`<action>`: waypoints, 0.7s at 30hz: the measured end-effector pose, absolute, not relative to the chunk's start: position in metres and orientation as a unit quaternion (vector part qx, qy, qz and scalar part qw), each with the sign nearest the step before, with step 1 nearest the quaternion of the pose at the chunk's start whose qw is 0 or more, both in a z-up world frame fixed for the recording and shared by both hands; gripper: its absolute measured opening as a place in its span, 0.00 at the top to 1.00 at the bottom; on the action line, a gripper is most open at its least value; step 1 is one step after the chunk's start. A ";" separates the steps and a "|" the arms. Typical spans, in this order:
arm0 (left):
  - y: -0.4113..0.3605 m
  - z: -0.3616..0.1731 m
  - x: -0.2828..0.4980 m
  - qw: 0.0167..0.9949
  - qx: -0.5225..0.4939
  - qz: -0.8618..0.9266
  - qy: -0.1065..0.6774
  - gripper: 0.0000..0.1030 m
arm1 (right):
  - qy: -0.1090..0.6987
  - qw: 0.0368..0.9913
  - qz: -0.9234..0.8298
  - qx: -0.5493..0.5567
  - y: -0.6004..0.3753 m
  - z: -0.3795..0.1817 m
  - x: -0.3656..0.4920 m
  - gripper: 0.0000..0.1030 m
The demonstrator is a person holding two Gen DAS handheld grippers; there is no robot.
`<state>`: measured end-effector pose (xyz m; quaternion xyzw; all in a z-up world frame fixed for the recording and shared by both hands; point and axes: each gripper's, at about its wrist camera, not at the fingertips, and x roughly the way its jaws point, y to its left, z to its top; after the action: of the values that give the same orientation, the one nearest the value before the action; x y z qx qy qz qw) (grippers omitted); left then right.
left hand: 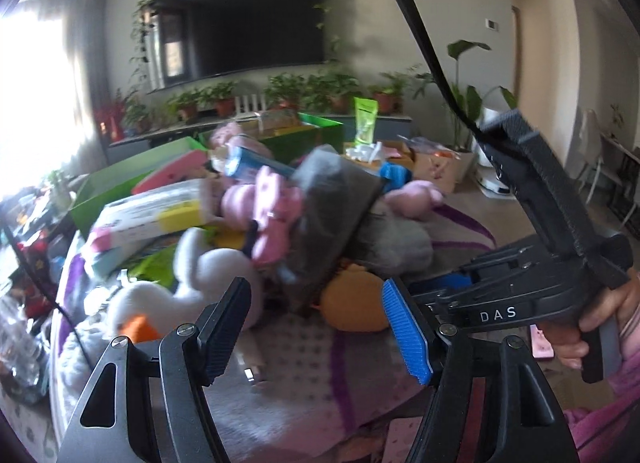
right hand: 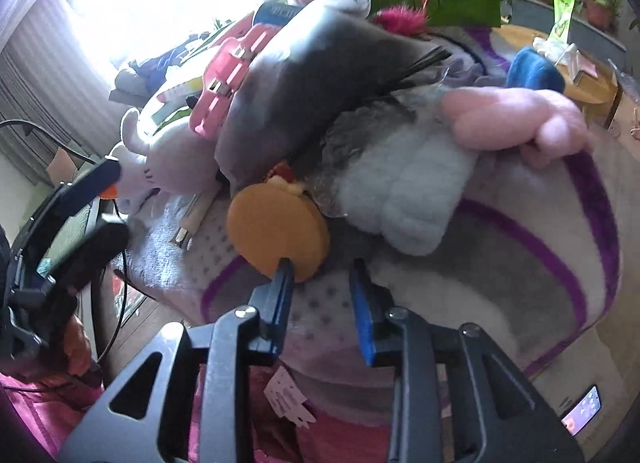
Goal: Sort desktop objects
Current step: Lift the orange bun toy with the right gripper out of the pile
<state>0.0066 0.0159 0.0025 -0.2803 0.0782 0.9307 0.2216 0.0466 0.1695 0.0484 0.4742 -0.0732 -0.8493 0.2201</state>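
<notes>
Blanket-covered table (right hand: 500, 263); left tongs (left hand: 320, 339) apart, empty; right tongs (right hand: 320, 295) tilted down, slightly apart by orange plush (right hand: 276, 231)

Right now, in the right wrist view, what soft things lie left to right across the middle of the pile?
White plush toy → orange round plush → pale fluffy plush → pink plush.

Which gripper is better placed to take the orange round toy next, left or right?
Probably right. The right gripper has its fingertips at the near edge of the orange toy, jaws partly apart with nothing between them. The left gripper is open and stands farther back, over bare blanket.
</notes>
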 end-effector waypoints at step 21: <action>0.038 -0.038 -0.035 0.278 -0.373 0.881 0.090 0.68 | -0.128 0.231 -0.844 0.466 0.166 0.038 0.050 0.72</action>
<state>-0.0347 0.0384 -0.0380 -0.3734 0.0897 0.8806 0.2776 0.0498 0.1658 0.0380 0.4665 -0.1280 -0.8441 0.2313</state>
